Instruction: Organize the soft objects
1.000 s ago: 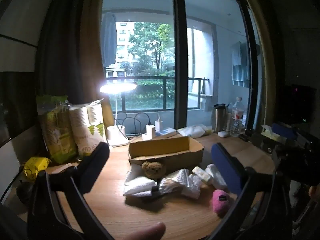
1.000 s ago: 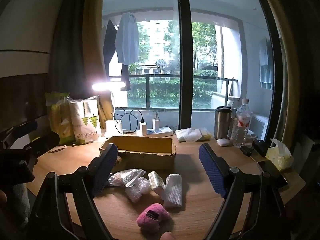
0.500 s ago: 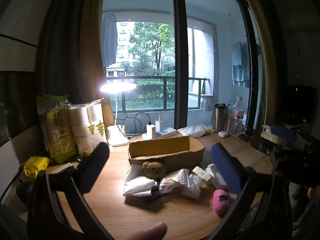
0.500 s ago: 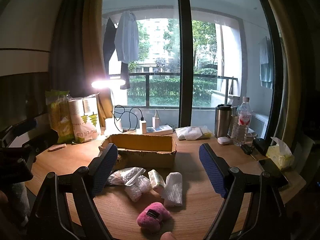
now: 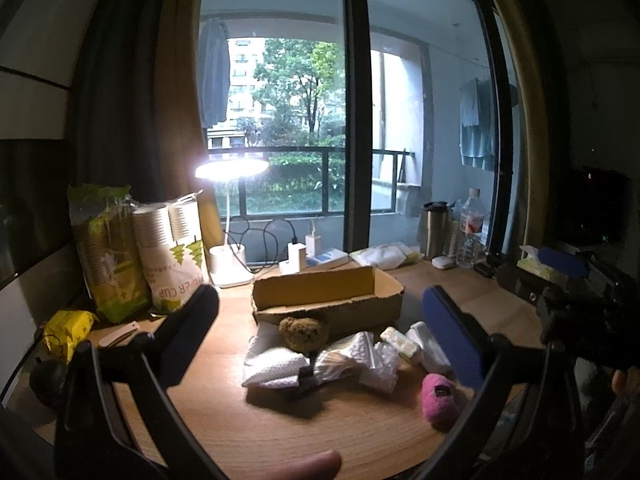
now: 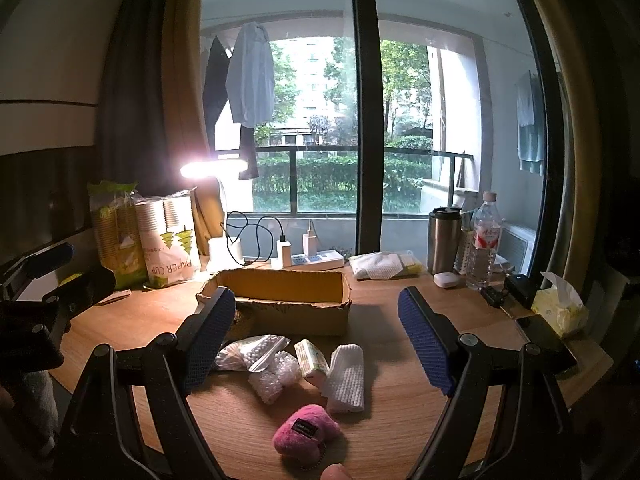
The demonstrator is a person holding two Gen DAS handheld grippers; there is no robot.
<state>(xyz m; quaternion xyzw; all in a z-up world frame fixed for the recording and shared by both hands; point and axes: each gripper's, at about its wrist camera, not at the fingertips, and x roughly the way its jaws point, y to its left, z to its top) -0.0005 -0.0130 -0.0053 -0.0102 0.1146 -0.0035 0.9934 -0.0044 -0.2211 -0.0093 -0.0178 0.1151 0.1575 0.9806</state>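
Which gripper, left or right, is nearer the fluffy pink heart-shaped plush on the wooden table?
Right. The pink heart plush lies low and central between the open right gripper's fingers. From the left gripper, also open, it sits off to the right, beside the blue finger pad.

Dim room with tall glass doors [image 6: 360, 128] onto a railed balcony [image 6: 344, 152], dark curtains [image 5: 120, 112] at left, lit desk lamp [image 5: 231, 170] on a round wooden table [image 6: 400, 408].
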